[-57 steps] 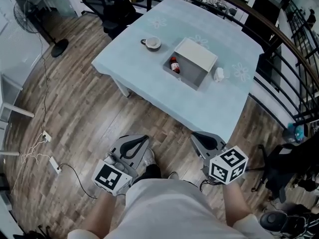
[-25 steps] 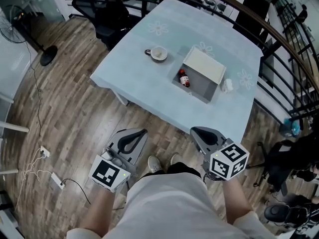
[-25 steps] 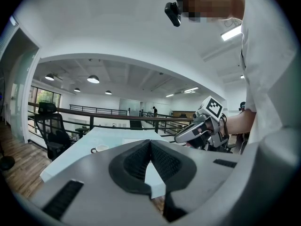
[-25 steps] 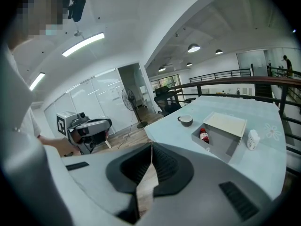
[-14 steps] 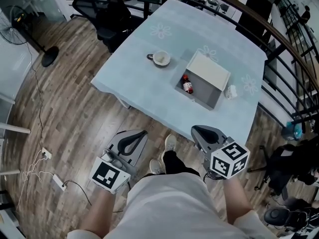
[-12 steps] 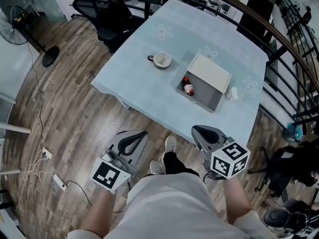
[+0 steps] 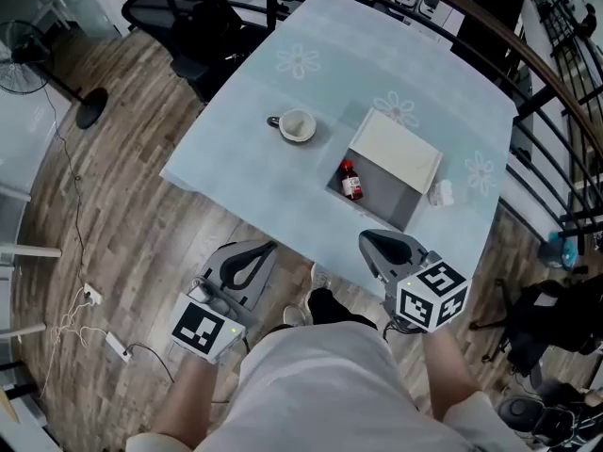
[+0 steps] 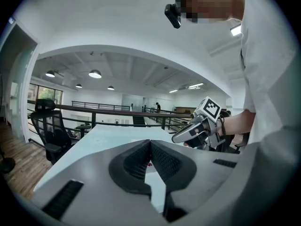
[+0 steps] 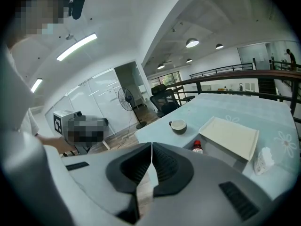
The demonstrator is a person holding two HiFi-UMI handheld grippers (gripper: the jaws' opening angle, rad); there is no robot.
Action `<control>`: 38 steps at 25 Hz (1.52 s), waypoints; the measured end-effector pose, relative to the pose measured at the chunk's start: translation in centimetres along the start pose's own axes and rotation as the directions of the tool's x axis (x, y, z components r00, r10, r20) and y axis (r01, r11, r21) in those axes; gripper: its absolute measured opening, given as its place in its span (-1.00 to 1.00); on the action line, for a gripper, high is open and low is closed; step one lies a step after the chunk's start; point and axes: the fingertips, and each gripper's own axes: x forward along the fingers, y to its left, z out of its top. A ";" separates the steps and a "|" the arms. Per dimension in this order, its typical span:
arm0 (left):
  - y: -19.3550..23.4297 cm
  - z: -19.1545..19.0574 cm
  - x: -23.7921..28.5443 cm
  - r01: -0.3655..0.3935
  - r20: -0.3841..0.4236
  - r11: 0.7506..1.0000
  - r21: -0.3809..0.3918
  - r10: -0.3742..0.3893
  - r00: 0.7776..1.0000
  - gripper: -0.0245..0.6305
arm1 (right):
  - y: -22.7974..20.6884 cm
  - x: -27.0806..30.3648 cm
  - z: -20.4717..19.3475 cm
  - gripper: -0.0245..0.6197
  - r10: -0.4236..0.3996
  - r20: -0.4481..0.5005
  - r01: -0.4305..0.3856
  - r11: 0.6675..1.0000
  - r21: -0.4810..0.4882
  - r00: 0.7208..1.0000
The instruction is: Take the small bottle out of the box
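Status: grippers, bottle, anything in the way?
Left gripper and right gripper both shut, empty, not yet at the box. Small bottle inside open box, untouched. Mug sits apart on the table; nothing blocking.

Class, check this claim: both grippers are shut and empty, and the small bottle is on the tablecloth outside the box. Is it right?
One thing is wrong. The bottle is inside the box, not outside it, as the head view shows. The left gripper and right gripper are indeed shut and empty.

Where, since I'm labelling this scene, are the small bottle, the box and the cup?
small bottle (image 7: 351, 186), head view, on its body.
box (image 7: 386, 205), head view, on its bare inside floor.
cup (image 7: 298, 125), head view, on its pale inside.
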 end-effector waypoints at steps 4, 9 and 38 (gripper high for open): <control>1.0 0.7 3.2 0.008 -0.005 1.000 -0.009 -0.008 1.000 -0.86 | -3.1 0.8 1.0 -0.85 0.000 -0.008 0.000 1.000 0.017 1.000; 2.1 0.8 6.3 0.008 -0.037 1.000 -0.014 -0.009 0.999 -0.86 | -6.3 1.9 1.7 -0.85 0.008 -0.024 -0.008 0.999 0.034 1.000; 6.2 -0.2 14.2 0.029 -0.092 0.996 -0.080 -0.037 0.995 -0.86 | -17.7 7.6 -1.4 -0.85 -0.089 -0.217 0.117 0.986 0.118 0.972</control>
